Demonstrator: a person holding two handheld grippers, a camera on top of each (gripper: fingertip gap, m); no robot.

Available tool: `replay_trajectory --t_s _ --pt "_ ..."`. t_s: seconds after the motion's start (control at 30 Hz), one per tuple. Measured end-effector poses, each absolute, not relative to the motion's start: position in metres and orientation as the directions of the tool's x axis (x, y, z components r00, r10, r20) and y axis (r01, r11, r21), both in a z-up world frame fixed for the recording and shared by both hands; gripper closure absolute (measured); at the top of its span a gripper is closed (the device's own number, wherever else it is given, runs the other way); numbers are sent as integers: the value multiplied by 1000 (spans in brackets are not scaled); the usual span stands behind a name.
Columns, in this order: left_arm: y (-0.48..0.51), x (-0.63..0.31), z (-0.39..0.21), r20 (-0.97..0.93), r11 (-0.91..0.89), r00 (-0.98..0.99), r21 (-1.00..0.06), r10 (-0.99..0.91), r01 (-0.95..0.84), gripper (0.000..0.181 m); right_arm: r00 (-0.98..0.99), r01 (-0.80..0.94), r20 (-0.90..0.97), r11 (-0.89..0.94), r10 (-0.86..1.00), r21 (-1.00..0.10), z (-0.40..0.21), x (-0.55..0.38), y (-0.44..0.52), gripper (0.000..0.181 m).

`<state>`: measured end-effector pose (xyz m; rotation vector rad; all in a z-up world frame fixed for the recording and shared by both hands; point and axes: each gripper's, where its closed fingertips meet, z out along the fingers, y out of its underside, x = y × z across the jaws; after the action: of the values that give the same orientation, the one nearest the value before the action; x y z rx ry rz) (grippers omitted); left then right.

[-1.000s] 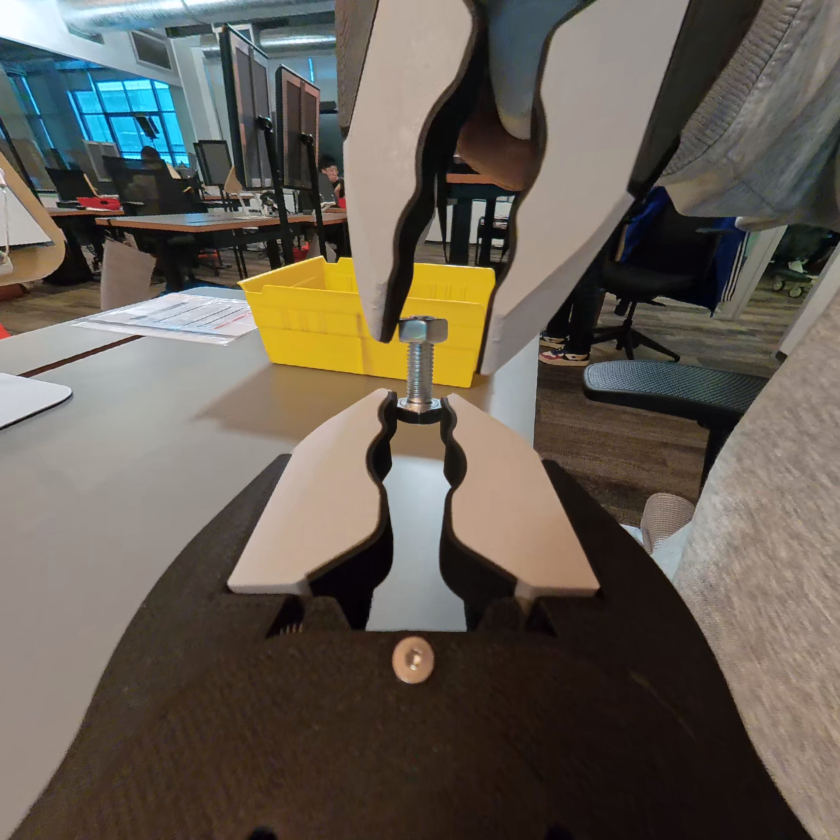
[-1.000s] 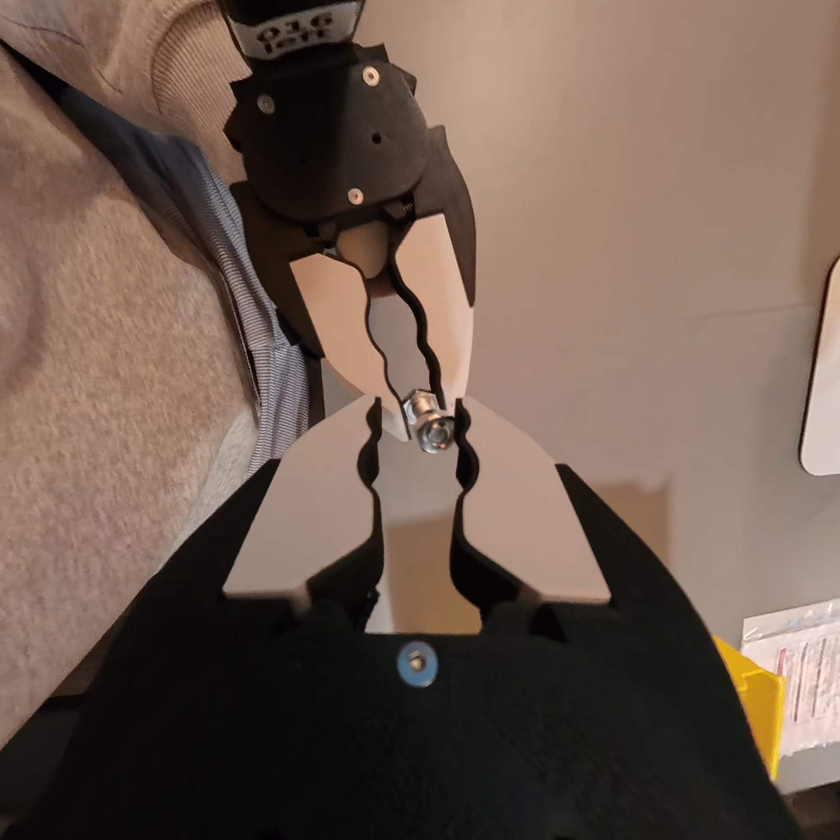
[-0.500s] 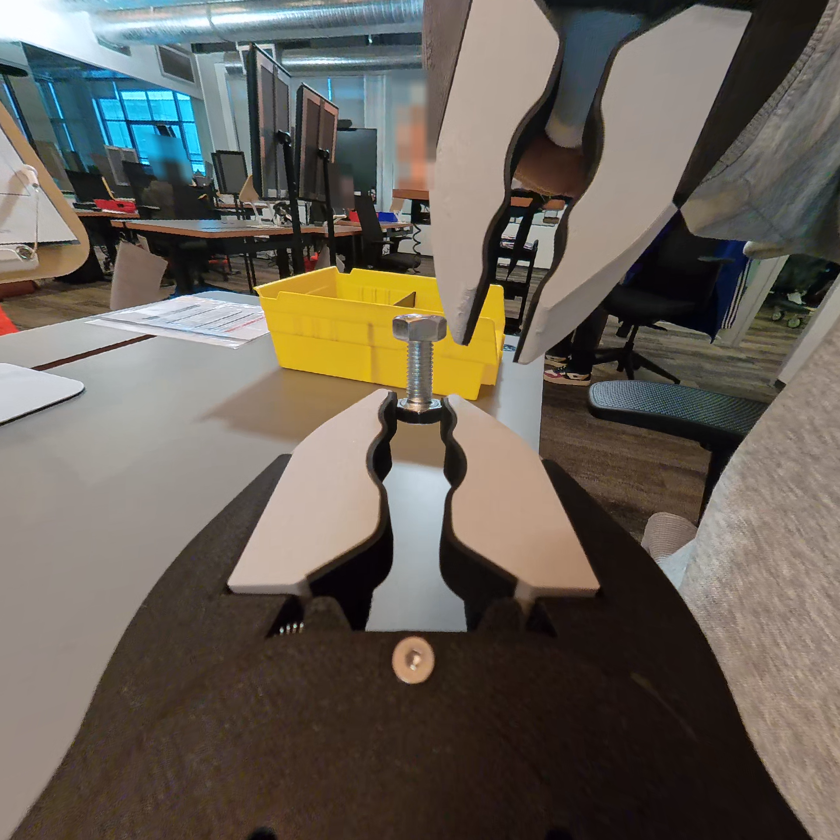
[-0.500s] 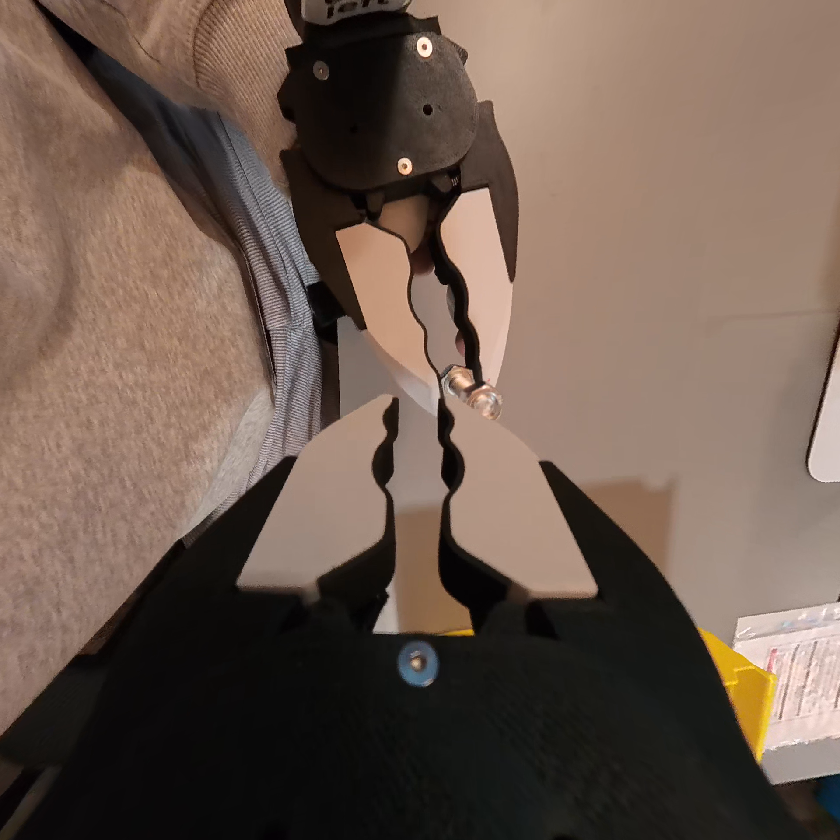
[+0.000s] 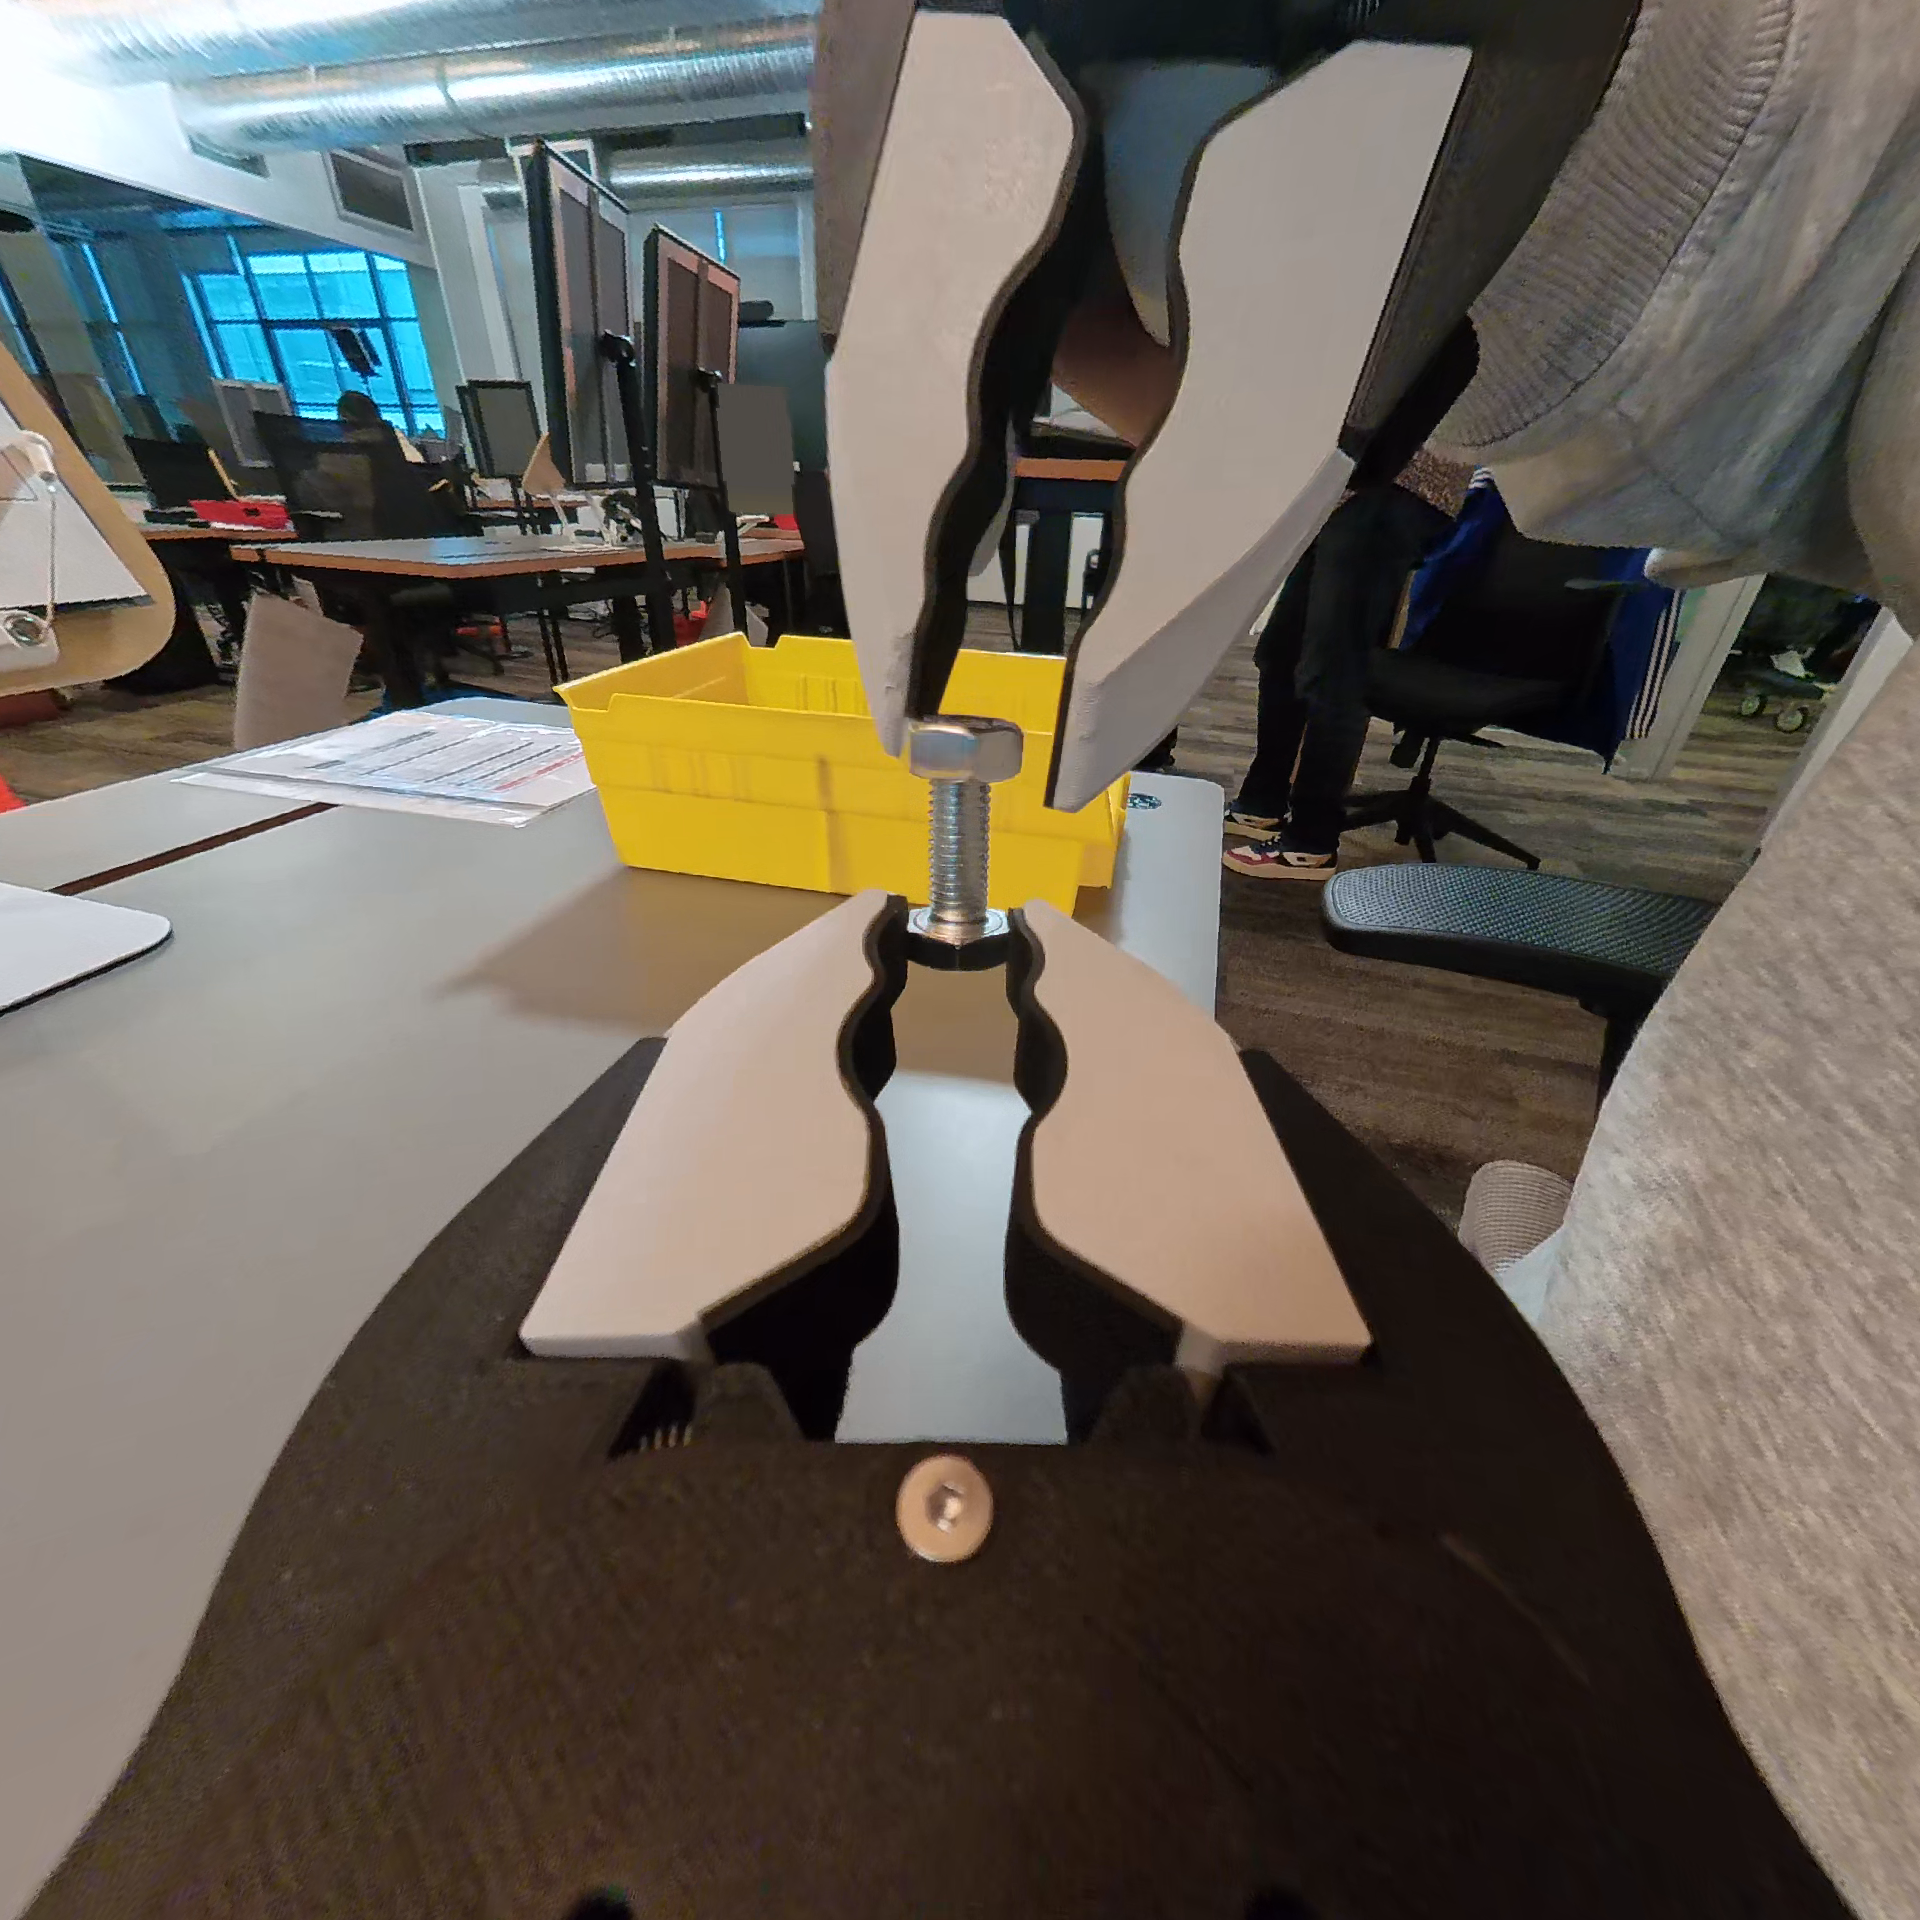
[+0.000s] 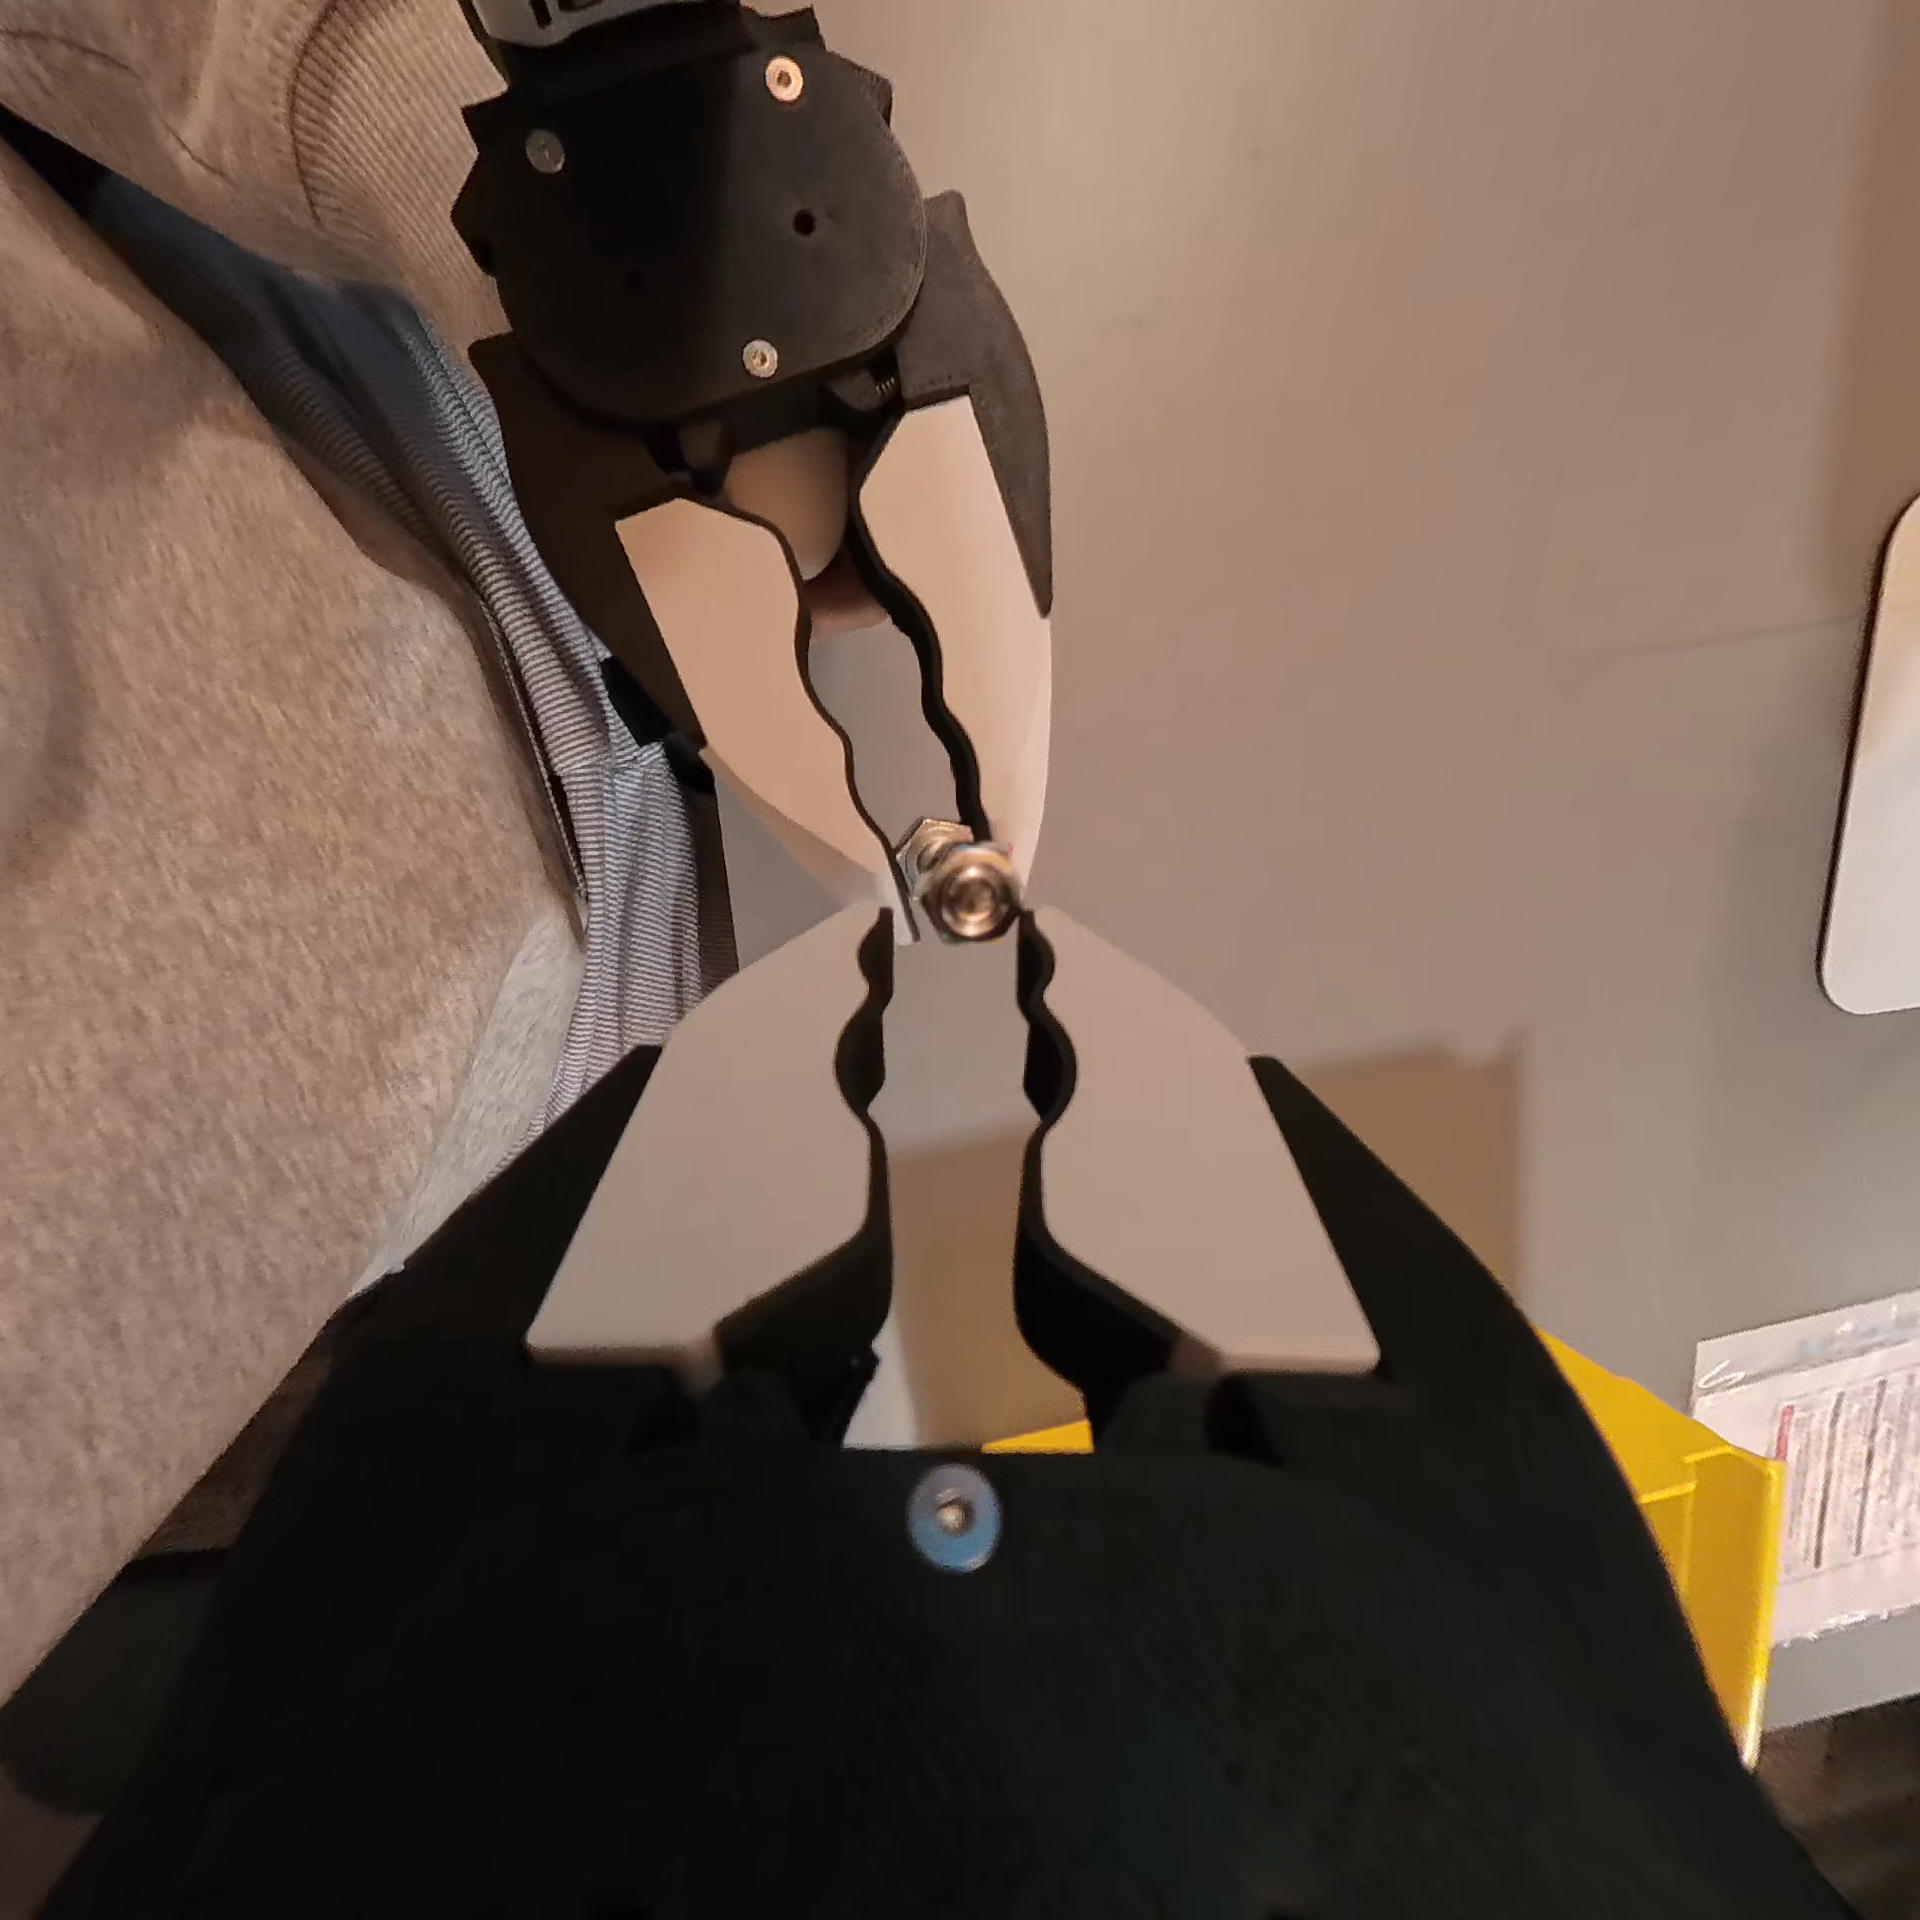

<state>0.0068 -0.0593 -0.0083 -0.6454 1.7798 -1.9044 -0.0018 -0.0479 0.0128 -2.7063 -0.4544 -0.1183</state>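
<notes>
My left gripper point(image 5: 954, 928) is pinched narrow on a hex nut point(image 5: 953, 924) at its fingertips, and a hex bolt point(image 5: 961, 831) stands upright out of that nut, threads bare, head on top. From twelve o'clock in the left wrist view my right gripper point(image 5: 982, 743) reaches down with its jaws still parted: one fingertip touches the bolt head on its nine o'clock side, the other stands just beside the head at three o'clock, whether touching I cannot tell.

In the right wrist view I look down the bolt's axis: the bolt head point(image 6: 971, 896) sits between my right fingertips, touching the three o'clock one, with a gap at nine o'clock.

Behind the bolt, at twelve o'clock on the grey table point(image 5: 312, 1039), sits a yellow plastic bin point(image 5: 748, 779). A printed sheet in a clear sleeve point(image 5: 416, 753) lies at ten o'clock, beside the bin. A white pad corner point(image 5: 62, 940) shows at nine o'clock. My grey sleeve point(image 5: 1714, 312) fills the two o'clock corner, and a black mesh chair point(image 5: 1507, 925) stands off the table at three o'clock.
</notes>
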Motion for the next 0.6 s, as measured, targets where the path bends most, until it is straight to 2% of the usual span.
replay_trajectory --t_s 0.27,0.6 --pt "-64 6 -14 15 -30 -793 -1000 -609 4 162 936 351 148 -856 318 -380 11 -6 -39 164" --pt "-59 10 -12 61 -68 -787 -997 -614 -25 163 921 390 150 -837 360 -385 12 -15 -37 169"
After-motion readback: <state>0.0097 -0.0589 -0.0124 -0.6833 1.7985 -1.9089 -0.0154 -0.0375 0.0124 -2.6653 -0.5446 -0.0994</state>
